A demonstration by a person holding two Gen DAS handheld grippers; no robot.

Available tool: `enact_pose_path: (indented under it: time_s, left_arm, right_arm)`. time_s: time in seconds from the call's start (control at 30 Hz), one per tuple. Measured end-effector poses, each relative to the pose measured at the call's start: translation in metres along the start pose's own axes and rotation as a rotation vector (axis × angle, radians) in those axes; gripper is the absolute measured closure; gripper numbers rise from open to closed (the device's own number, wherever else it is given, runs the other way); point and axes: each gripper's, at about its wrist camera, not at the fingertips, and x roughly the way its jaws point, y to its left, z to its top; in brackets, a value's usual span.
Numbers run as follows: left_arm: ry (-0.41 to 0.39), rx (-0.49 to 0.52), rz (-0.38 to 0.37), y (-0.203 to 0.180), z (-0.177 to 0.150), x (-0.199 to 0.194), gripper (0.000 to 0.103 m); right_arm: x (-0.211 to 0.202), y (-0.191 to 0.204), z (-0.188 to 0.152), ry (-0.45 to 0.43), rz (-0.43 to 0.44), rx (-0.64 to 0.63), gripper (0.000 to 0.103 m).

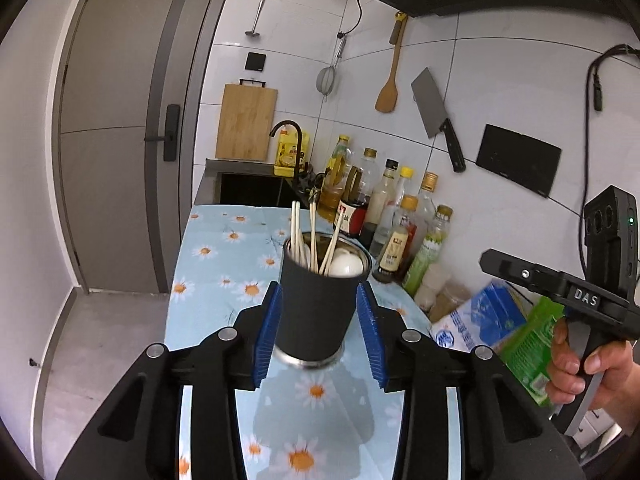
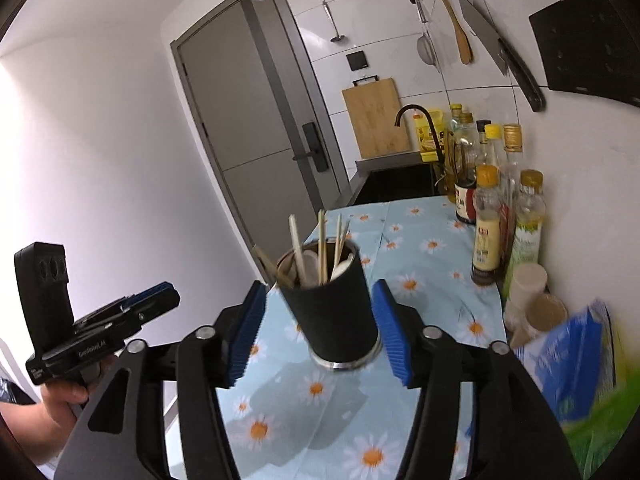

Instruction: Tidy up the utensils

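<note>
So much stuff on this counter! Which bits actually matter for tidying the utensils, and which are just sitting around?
Part of the job:
- black utensil holder
- chopsticks standing in it
- white spoon in it
- left claw and right claw, both open around the holder

Just lying about:
- sauce and oil bottles
- cleaver on the wall
- wooden spatula
- cutting board
- blue bag

A tall black cup with a shiny metal rim (image 1: 318, 312) stands upright on the daisy cloth, holding pale wooden chopsticks (image 1: 313, 236) and white spoons (image 1: 346, 265).
</note>
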Motion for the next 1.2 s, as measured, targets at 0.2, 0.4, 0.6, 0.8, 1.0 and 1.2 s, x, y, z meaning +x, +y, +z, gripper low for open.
enact_pose_path:
  time_s: [0.2, 0.4, 0.6, 0.8, 1.0, 1.2]
  left_arm:
    - [0.028, -0.001, -0.009, -0.006, -0.016, -0.035, 0.046]
    - [0.067, -0.019, -0.011, -0.005, -0.029, -0.062, 0.019]
    - [0.115, -0.004, -0.046, -0.001, -0.036, -0.076, 0.007]
    - [0.146, -0.003, -0.059, 0.0, -0.042, -0.085, 0.007]
    - [0.171, -0.027, -0.061, 0.0, -0.049, -0.088, 0.007]
    - [0.184, -0.003, -0.05, -0.006, -0.06, -0.095, 0.007]
  right_arm:
    - [-0.031, 0.032, -0.028, -0.007, -0.04, -0.03, 0.026]
    - [-0.047, 0.059, -0.041, 0.003, -0.032, -0.017, 0.005]
    - [-0.063, 0.082, -0.055, 0.012, -0.097, -0.015, 0.005]
    - [-0.075, 0.095, -0.066, 0.044, -0.166, -0.015, 0.005]
    - [-0.089, 0.103, -0.073, 0.043, -0.21, -0.005, 0.005]
    - [-0.098, 0.11, -0.084, 0.042, -0.211, -0.014, 0.005]
